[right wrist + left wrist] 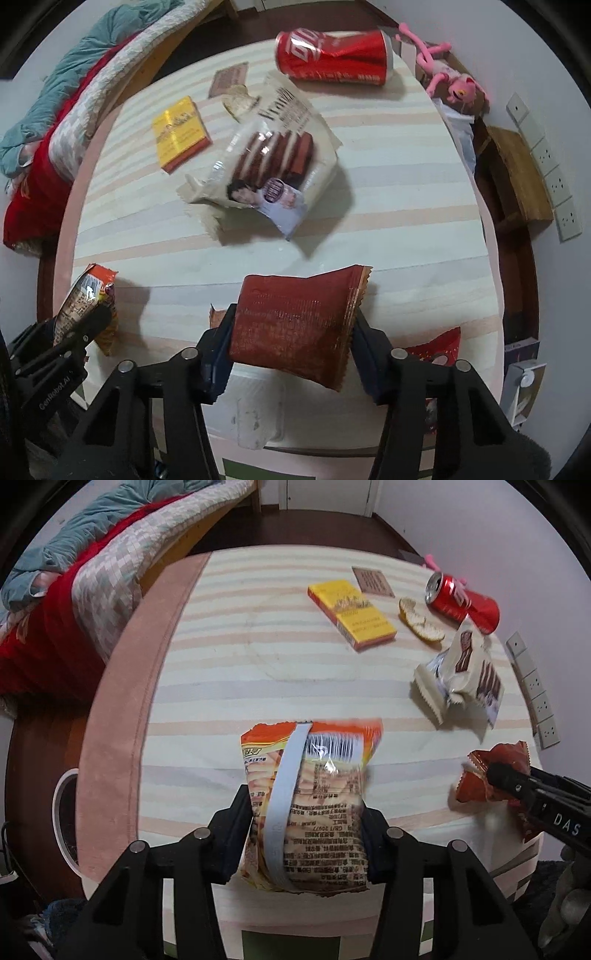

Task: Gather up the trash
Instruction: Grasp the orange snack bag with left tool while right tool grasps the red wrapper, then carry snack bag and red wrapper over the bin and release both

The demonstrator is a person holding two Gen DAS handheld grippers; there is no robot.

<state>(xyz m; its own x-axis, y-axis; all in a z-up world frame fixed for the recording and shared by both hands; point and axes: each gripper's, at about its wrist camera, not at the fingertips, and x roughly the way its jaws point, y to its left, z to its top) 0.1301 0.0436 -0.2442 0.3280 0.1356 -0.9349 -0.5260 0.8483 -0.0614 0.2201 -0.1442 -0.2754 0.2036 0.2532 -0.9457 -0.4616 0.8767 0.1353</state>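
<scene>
My left claw (pixel 306 834) is pinching an orange crinkly plastic snack bag (pixel 310 797) above the striped table (pixel 221 664); my right claw (pixel 291 343) is clamped on a dark red foil wrapper (pixel 299 321). Both look light, limp and slippery, so I judge a mid-body grip safest. A dented red soda can (pixel 332 55) and white biscuit packet (pixel 273 158) lie farther back.

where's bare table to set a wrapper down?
Bare: the left half of the table, between the pink edge band and the yellow box. Crowded: far right, with red can, peel and white wafer bag bunched together.
</scene>
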